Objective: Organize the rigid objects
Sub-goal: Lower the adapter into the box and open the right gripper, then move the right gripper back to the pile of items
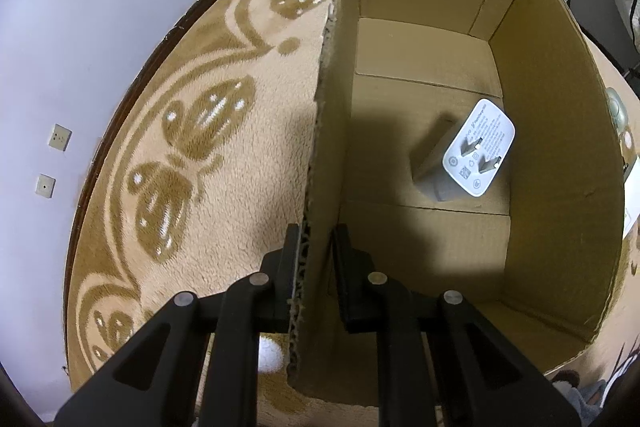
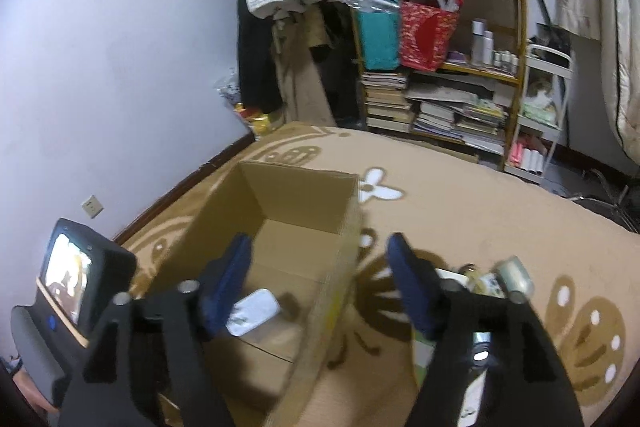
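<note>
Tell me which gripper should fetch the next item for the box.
Right. The right gripper is open and empty above the cardboard box, with loose items just beside it on the rug. The left gripper straddles the box wall, steadying it.

My left claw (image 1: 316,247) was clamped on the box (image 1: 324,147) wall, one finger either side. My right claw (image 2: 320,287) hung spread wide, holding nothing.

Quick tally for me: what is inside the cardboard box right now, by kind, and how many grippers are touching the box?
White plug-in charger in the cardboard box: 1
Other items visible in the box: 0
Grippers touching the box: 1, the left gripper, straddling its wall
Right gripper: open, empty
Total in box: 1
</note>
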`<state>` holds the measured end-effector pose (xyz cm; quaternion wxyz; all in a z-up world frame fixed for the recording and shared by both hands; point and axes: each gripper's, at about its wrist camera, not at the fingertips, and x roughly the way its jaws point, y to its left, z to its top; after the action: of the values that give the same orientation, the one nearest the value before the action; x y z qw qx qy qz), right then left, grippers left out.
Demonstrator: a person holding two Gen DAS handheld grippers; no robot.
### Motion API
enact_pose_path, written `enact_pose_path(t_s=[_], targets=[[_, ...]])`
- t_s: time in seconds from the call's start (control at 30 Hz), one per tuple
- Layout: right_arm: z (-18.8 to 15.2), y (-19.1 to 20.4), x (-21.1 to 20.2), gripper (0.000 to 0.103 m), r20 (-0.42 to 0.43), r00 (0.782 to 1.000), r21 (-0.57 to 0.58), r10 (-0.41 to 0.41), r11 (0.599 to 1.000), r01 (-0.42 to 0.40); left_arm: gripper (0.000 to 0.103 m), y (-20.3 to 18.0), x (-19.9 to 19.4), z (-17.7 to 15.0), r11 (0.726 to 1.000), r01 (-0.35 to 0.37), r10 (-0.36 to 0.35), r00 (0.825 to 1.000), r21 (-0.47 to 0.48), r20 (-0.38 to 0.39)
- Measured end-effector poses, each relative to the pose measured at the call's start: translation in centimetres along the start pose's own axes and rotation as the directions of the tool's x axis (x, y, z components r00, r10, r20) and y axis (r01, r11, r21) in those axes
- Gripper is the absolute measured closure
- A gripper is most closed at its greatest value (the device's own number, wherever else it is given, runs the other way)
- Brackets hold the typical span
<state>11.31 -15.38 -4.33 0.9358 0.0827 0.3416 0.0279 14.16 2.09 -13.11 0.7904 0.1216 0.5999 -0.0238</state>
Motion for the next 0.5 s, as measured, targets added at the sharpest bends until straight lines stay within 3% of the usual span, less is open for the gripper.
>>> enact_pose_path(t_s=[0.2, 0.5], targets=[[-0.4, -3.7, -0.2, 0.013, -0.042, 0.994, 0.069, -0.105, 0.992, 0.107, 0.088, 0.2, 0.1, 0.2, 1.000, 0.012, -0.012, 1.000, -0.010, -0.007], [-2.0, -8.1, 0.4, 0.010, -0.125, 0.982, 0.140, -0.143, 0.977, 0.160, 0.087, 0.2, 0.2, 0.2, 1.000, 0.006, -0.006, 1.000, -0.003, -0.004]])
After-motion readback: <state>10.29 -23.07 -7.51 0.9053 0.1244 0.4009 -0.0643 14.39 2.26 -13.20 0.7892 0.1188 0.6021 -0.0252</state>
